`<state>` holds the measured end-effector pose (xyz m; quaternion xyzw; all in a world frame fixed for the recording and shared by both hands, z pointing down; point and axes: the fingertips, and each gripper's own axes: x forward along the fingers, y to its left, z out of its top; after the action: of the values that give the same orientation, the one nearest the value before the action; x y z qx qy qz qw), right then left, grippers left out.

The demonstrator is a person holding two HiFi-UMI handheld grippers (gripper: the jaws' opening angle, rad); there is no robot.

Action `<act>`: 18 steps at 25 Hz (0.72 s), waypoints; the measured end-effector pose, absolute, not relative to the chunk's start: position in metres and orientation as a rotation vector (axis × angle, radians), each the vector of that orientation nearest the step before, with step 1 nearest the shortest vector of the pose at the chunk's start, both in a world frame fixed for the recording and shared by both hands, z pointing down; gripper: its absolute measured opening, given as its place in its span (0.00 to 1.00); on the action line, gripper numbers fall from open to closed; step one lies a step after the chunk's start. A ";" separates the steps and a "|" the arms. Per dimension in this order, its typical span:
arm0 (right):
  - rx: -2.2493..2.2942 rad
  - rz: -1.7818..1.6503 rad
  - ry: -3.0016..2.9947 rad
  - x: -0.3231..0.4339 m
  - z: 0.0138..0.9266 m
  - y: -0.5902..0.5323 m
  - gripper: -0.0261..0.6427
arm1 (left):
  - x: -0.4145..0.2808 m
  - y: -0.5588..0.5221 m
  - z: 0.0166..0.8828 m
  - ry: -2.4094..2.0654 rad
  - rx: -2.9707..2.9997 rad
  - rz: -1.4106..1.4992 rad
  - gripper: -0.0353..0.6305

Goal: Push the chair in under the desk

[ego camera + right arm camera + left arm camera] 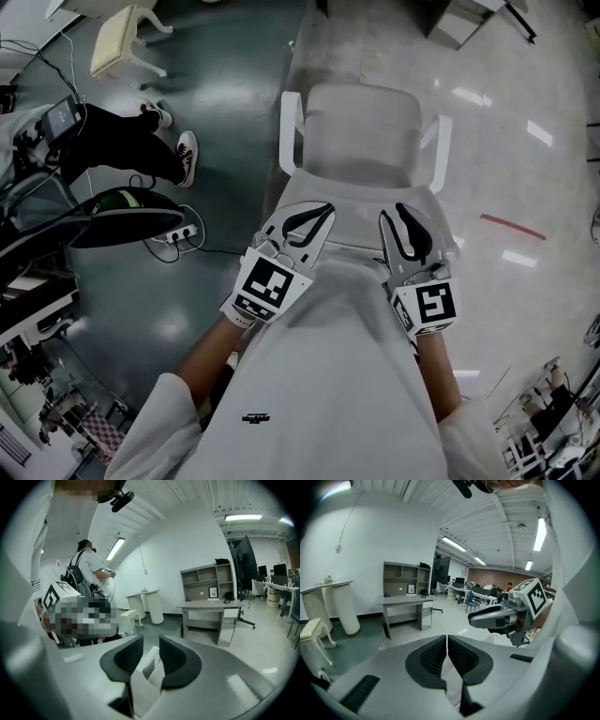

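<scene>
The white chair (361, 141) stands on the floor just before the person, its back nearest them. Over the back's top edge hang the left gripper (319, 214), jaws together and empty, and the right gripper (403, 214), jaws slightly apart with a white chair part between, unpressed. The desk (405, 603) stands well apart.

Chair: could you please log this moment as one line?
chair not under desk | left gripper shut | right gripper open

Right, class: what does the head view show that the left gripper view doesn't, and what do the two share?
Only the head view: the white armchair from above, seat and both armrests, and a bystander's sneakers. Only the left gripper view: the grey desk with its shelf unit across the floor. Both: the right gripper and the beige stool.
</scene>
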<state>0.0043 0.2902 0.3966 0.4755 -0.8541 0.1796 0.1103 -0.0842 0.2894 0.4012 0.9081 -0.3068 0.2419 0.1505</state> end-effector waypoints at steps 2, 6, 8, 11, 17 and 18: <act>1.324 0.511 -2.510 0.001 0.401 0.298 0.21 | -0.078 0.302 0.413 -0.762 2.615 0.765 0.07; 1.132 0.488 -2.524 -0.009 0.415 0.312 0.25 | -0.075 0.324 0.448 -0.526 2.560 0.882 0.11; 1.034 0.491 -2.528 -0.014 0.424 0.317 0.29 | -0.075 0.336 0.464 -0.419 2.550 0.951 0.22; 0.885 0.476 -2.478 -0.015 0.445 0.328 0.36 | -0.072 0.351 0.483 -0.292 2.560 1.061 0.30; 0.502 0.386 -2.282 -0.010 0.503 0.374 0.44 | -0.072 0.375 0.511 -0.082 2.591 1.252 0.36; 0.463 0.382 -2.264 -0.007 0.508 0.381 0.44 | -0.072 0.378 0.515 -0.076 2.589 1.266 0.36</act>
<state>-0.0072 0.3806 0.5082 0.1822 -0.8904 0.1501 0.3891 -0.0717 0.3778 0.5147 0.8905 -0.0261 0.4356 0.1289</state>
